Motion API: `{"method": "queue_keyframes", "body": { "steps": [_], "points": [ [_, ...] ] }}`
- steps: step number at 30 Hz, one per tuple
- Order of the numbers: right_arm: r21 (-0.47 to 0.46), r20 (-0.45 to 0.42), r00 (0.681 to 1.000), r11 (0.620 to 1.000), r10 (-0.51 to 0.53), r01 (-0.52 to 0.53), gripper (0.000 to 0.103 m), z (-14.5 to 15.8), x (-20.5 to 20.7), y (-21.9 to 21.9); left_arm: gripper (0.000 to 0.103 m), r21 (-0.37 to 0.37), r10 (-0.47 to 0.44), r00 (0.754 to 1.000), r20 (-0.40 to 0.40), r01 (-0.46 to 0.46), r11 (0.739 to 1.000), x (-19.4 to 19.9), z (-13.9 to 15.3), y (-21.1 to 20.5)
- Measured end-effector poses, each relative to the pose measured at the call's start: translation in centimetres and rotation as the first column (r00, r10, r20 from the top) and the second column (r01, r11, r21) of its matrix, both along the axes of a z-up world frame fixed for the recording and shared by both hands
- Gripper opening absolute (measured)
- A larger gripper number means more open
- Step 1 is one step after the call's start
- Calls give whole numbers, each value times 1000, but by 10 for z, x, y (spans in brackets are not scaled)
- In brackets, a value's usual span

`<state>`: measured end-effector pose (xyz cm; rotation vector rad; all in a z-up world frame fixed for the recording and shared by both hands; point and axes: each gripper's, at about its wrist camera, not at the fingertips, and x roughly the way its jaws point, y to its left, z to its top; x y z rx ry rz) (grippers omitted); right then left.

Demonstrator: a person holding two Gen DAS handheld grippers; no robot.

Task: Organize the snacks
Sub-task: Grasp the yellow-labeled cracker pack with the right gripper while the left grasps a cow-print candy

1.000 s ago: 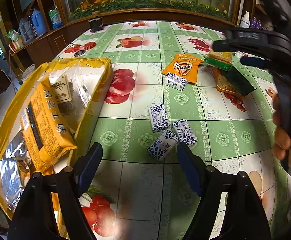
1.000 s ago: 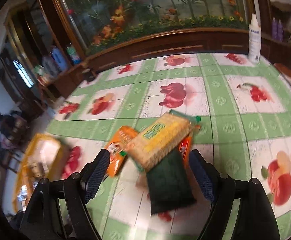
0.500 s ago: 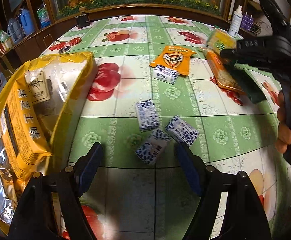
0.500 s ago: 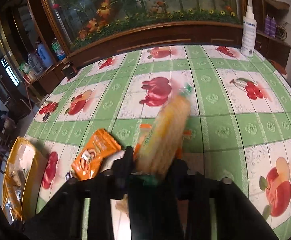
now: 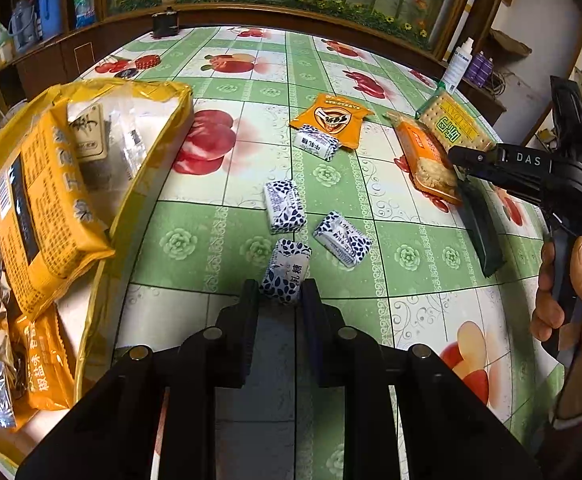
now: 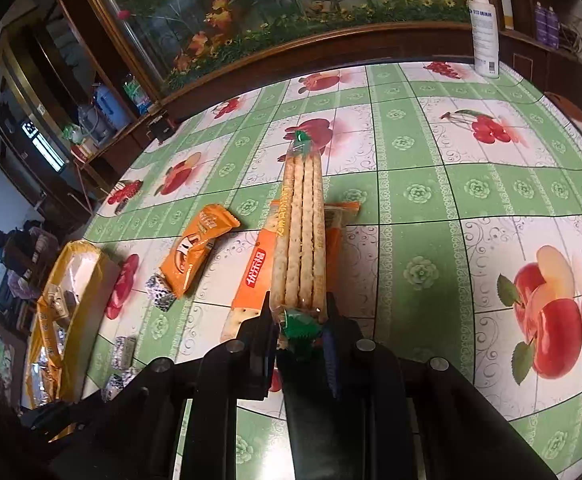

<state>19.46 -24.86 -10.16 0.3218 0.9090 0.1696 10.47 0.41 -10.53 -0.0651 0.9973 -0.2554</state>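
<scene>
Our left tongs clench a blue-and-white wrapped candy on the green fruit-print table; our right tongs clench a clear cracker packet edge-on by its end, probably both bound for the yellow snack bag nearby.

A glossy plastic tablecloth, printed with fruit, is catching the light under both tools. Between the matt black plastic fingers of the left gripper a smooth, shiny candy wrapper is showing. The right gripper is pinching a clear, glossy cracker pack over rough-looking biscuits. Far beyond, a polished wooden cabinet is gleaming.
</scene>
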Motion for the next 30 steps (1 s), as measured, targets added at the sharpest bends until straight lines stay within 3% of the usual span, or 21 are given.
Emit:
{"method": "queue_keyframes", "body": {
  "steps": [5,7,8,11,12,13,15,24,30],
  "points": [
    [3,13,1000,1000,-12,12,28,2,0,-3,18,3,-14,1000,5,14,1000,-6,-1,1],
    [19,17,1000,1000,-20,20,50,2,6,-7,18,11,-20,1000,3,20,1000,-5,0,-1],
    [28,24,999,999,-23,22,51,2,9,-8,19,14,-19,1000,2,19,1000,-4,0,-2],
    [39,24,1000,999,-14,13,46,1,18,-8,19,31,-15,1000,-5,15,999,1,0,-7],
    [47,25,1000,999,-3,2,40,0,20,-7,19,34,-15,1000,-7,16,999,3,0,-9],
    [47,27,1000,999,0,-2,27,1,20,-6,19,36,-17,1000,-9,17,999,5,0,-12],
    [34,36,999,999,-11,10,21,2,15,-7,19,34,-29,1000,-9,29,999,7,0,-16],
    [129,122,993,992,-5,-11,20,24,-34,-15,17,-25,-17,1000,8,17,1000,-6,1,-10],
    [179,168,985,982,34,-64,20,41,-70,-4,17,-17,10,998,61,-9,1000,-26,17,0]
  ]
}}
